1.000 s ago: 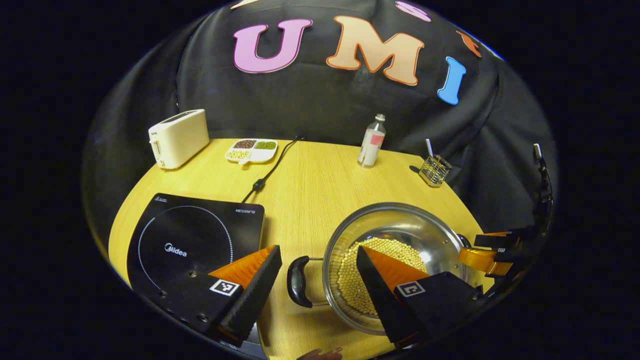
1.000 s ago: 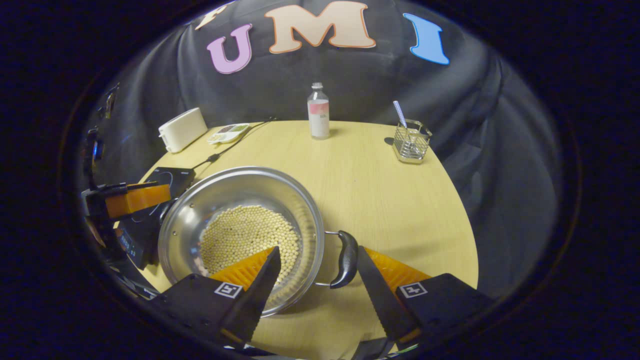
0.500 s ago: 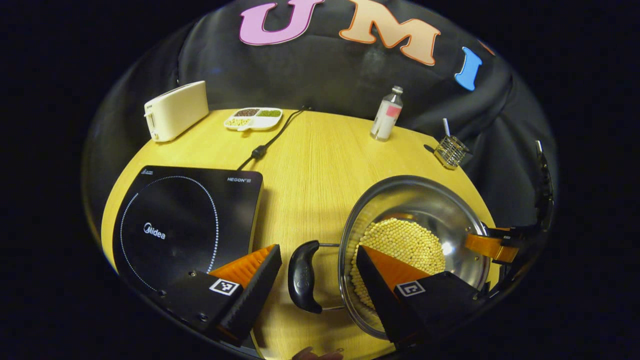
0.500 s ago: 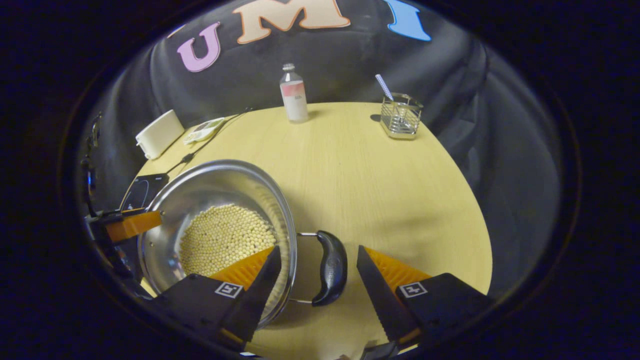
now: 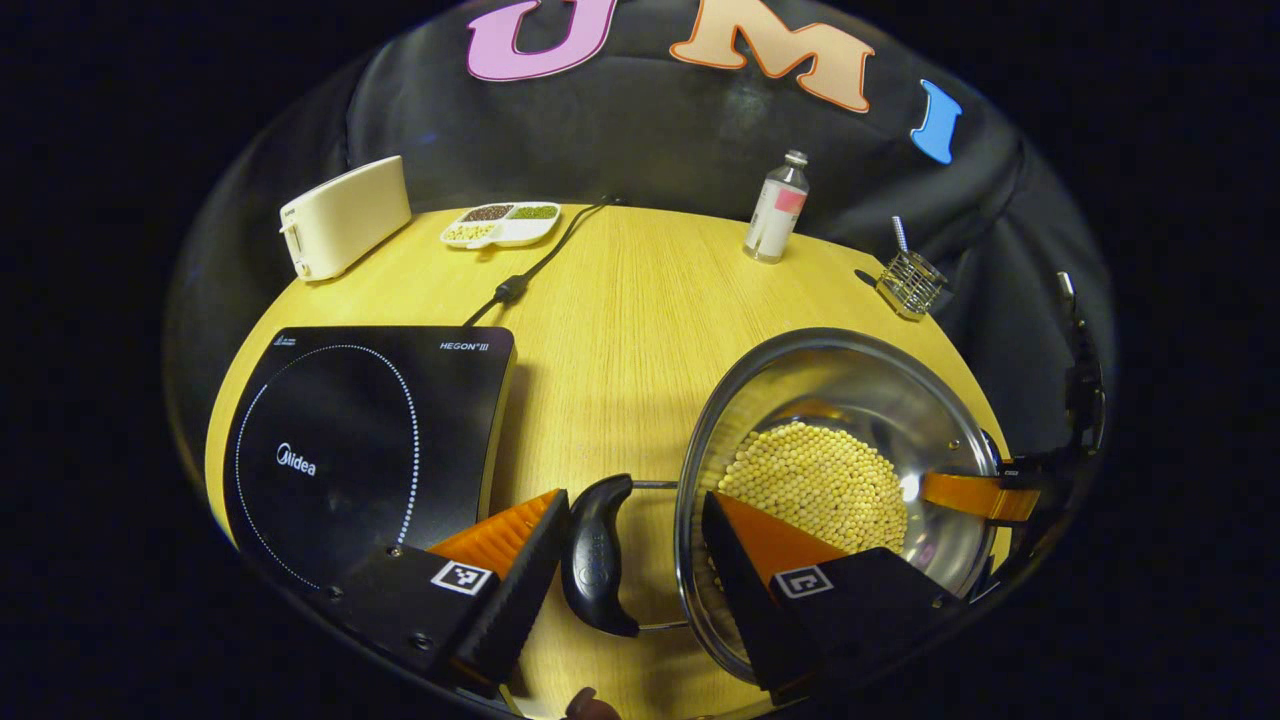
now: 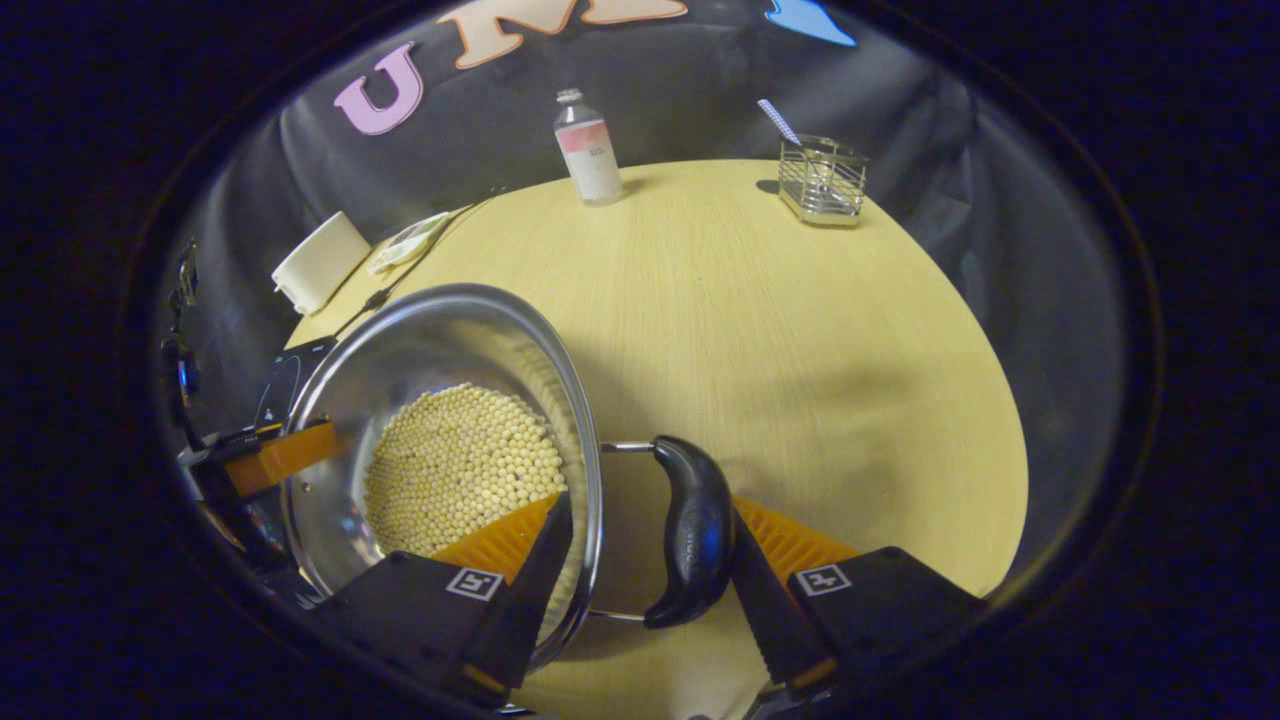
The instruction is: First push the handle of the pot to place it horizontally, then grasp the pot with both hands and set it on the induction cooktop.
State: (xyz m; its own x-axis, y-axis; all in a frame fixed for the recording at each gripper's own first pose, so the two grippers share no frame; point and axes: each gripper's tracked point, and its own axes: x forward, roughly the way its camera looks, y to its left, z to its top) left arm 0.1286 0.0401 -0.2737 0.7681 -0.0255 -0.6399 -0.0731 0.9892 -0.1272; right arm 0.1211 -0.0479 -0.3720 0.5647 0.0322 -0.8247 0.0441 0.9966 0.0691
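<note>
The steel pot (image 5: 840,400) is wide, shallow and shiny, its bottom covered with pale yellow beans (image 5: 815,485). It sits on the wooden table to the right of the induction cooktop (image 5: 365,430), near but apart from it. Two black curved handles (image 5: 597,555) on wire loops stick out from opposite sides of its rim. The cooktop is a flat black glass slab with a dotted ring, lying bare.

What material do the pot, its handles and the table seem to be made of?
Pot: polished metal, probably stainless steel; its wall mirrors light and the beans.
Handles: black, smooth, glossy, likely plastic, on thin metal wire brackets.
Table: pale wood or wood-look laminate; fine straight grain lines, matte finish.
</note>
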